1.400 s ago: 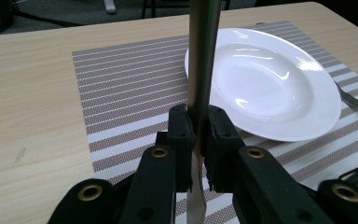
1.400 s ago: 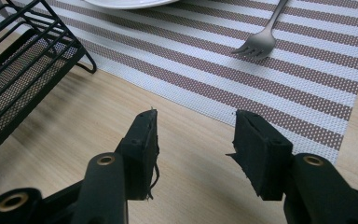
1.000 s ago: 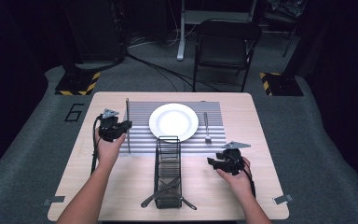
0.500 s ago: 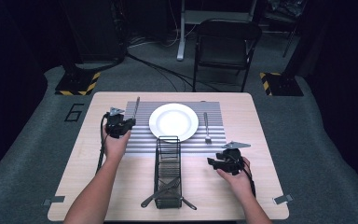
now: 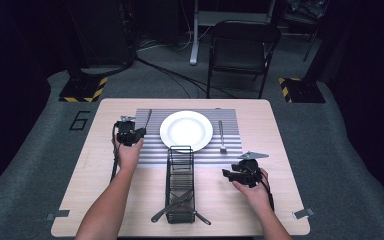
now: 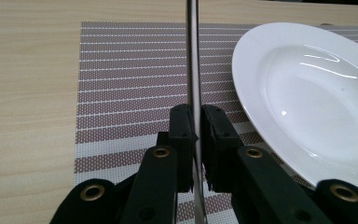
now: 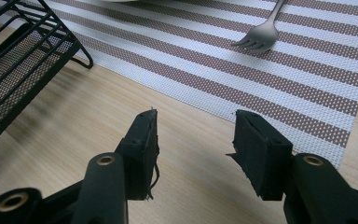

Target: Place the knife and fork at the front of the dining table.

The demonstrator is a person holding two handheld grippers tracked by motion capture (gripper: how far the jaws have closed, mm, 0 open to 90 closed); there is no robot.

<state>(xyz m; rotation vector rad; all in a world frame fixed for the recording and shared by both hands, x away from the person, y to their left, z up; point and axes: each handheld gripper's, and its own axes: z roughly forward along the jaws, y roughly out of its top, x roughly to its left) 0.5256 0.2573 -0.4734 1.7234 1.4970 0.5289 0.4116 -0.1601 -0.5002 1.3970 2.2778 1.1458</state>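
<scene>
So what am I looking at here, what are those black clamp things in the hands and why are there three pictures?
A person sits at a wooden table holding a hand-held two-jaw gripper in each hand. The high view looks down from above; the other two come from cameras riding on the grippers. On the table lie a striped placemat, a white plate, a fork and a black wire caddy with cutlery inside. The left gripper is shut on a thin metal utensil, probably a knife, beside the plate. The right gripper is open, holding nothing.

A placemat (image 5: 150, 150) lies on the table (image 5: 280, 130). The plate (image 5: 186, 130) sits at its middle, a fork (image 5: 221, 137) to its right. A wire caddy (image 5: 180, 182) stands in front, cutlery (image 5: 172, 206) inside.
</scene>
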